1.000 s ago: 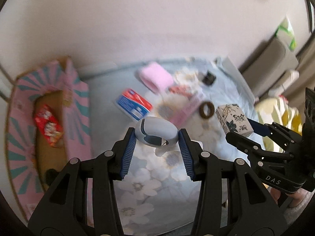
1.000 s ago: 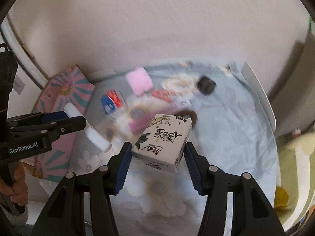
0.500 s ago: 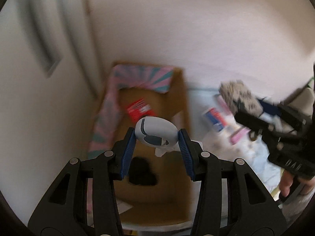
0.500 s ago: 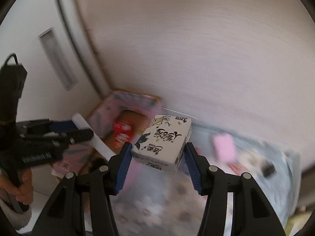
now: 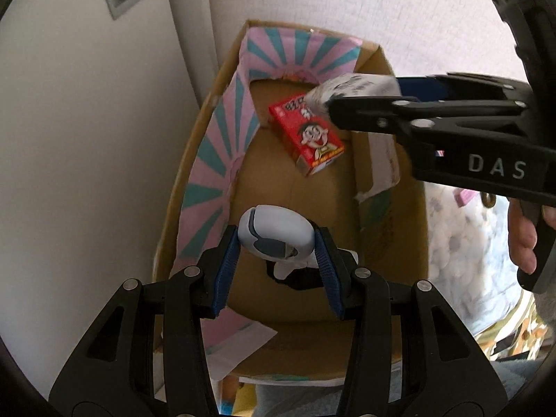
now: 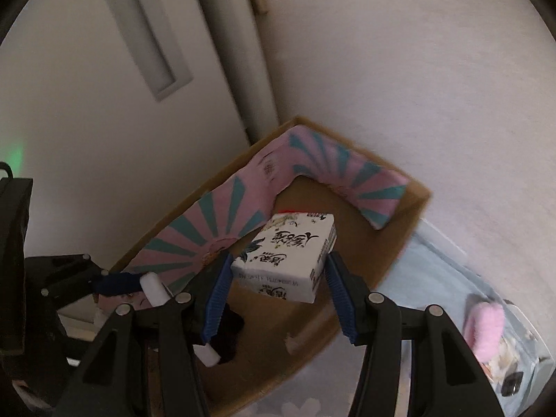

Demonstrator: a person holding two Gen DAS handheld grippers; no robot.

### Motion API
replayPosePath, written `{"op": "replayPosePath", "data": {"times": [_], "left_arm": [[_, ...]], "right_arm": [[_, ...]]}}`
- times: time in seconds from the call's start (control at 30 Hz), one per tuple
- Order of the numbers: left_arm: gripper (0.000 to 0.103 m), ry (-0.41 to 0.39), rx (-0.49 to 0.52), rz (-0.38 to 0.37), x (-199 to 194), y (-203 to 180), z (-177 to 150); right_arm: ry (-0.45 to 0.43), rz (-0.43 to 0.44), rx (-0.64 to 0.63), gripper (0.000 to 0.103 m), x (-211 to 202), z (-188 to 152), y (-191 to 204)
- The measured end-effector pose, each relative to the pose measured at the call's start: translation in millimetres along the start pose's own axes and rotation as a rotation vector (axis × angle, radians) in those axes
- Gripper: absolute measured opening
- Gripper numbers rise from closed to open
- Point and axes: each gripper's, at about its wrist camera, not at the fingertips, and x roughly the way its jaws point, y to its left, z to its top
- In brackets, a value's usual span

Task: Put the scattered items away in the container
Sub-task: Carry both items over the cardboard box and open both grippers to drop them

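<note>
My left gripper (image 5: 276, 243) is shut on a white and grey bottle (image 5: 276, 232) and holds it above the open cardboard box (image 5: 389, 229) with pink and teal flaps. My right gripper (image 6: 278, 274) is shut on a white printed carton (image 6: 288, 253) and holds it over the same box (image 6: 399, 243). The right gripper also shows in the left wrist view (image 5: 361, 95), over the box's far end. A red snack box (image 5: 305, 133) and a black item (image 5: 295, 279) lie inside the box.
The box stands against a white wall and door frame (image 5: 104, 121). To its right lies the floral blue cloth (image 6: 451, 295) with a pink item (image 6: 486, 326) and a small black item (image 6: 512, 380) on it.
Both grippers have swung left from over the cloth to over the box, each still holding its item. The box now fills both views.
</note>
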Motion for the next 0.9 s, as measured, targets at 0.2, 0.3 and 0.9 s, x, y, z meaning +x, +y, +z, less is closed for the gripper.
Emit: {"op": "replayPosePath", "data": {"times": [0.2, 0.3, 0.9], "left_arm": [[0.041, 0.008, -0.011, -0.003, 2.6, 5.6, -4.8], [0.041, 0.007, -0.01, -0.001, 2.6, 3.4, -6.0], [0.083, 0.003, 0.017, 0.02, -9.5, -2.1, -11.3]], "right_arm": [[0.036, 0.025, -0.022, 0.05, 19.9, 2.5, 13.7], [0.046, 0.026, -0.024, 0.05, 23.8, 1.6, 18.2], [0.028, 0.021, 0.134, 0.067, 4.9, -2.2, 2.5]]}}
